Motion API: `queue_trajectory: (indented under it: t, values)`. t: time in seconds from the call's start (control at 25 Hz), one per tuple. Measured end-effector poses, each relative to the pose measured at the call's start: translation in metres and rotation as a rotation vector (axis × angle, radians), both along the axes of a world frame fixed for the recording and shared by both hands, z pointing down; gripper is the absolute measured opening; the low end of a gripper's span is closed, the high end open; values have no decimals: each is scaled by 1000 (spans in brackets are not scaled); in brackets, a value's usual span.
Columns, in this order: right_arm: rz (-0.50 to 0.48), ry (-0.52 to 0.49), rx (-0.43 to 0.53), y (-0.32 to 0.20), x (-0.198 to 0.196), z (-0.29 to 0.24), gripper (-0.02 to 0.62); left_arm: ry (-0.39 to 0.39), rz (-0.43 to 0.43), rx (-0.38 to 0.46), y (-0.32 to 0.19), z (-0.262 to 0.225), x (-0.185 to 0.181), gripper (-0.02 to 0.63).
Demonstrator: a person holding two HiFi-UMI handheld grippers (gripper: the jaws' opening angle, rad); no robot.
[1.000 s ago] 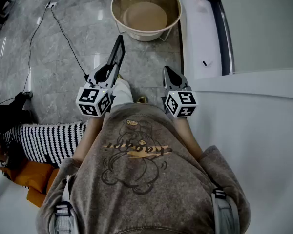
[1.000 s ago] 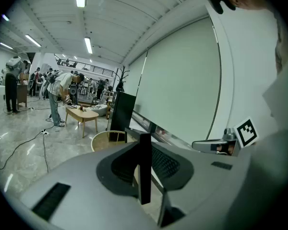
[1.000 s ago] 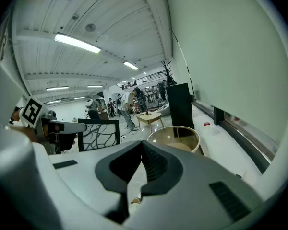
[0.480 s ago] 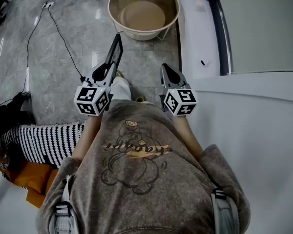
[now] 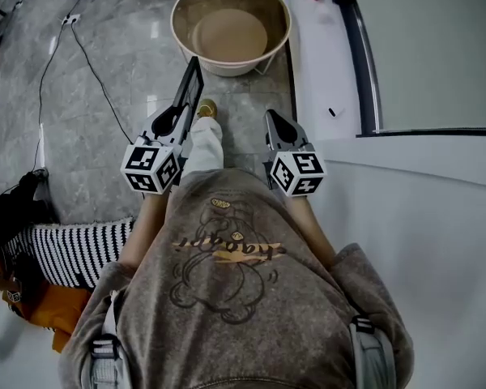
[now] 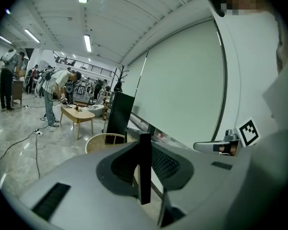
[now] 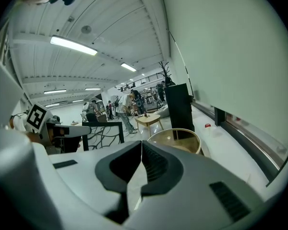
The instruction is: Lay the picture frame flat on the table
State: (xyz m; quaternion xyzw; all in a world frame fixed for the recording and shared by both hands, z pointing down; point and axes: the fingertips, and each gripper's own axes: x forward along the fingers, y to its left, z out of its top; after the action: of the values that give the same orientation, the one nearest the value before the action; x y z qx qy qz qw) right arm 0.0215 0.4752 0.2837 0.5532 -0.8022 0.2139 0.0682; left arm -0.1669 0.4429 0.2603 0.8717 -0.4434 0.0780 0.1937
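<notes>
Since the earlier frames the round tub has slid toward the upper left of the head view, and a shoe now shows near centre. Both grippers keep their places.

Left gripper: jaws narrow, clamped on the picture frame, which stands edge-up over the floor, left of centre.

Right gripper: jaws together, nothing between them.

White bench fills the right side; the frame is not over it.

Judgement: pickup done. Carry, lowering flat and release remain.

Black picture frame, grey veined floor, black-and-white striped cloth, tan round basket
</notes>
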Motion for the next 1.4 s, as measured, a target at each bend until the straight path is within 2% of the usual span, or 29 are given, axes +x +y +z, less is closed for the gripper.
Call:
queue_trajectory:
  t: [0.4,0.88,1.4]
  values:
    - [58,19,-38,-64,12,6,20,22,58,-22,-84,5,13,81]
    - [1,1,-89,-179,3,28,20,0,83,-87,-200,28,25,81]
    - [1,7,-78,-278,5,20,19,-3,120,-89,-304,25,38,81]
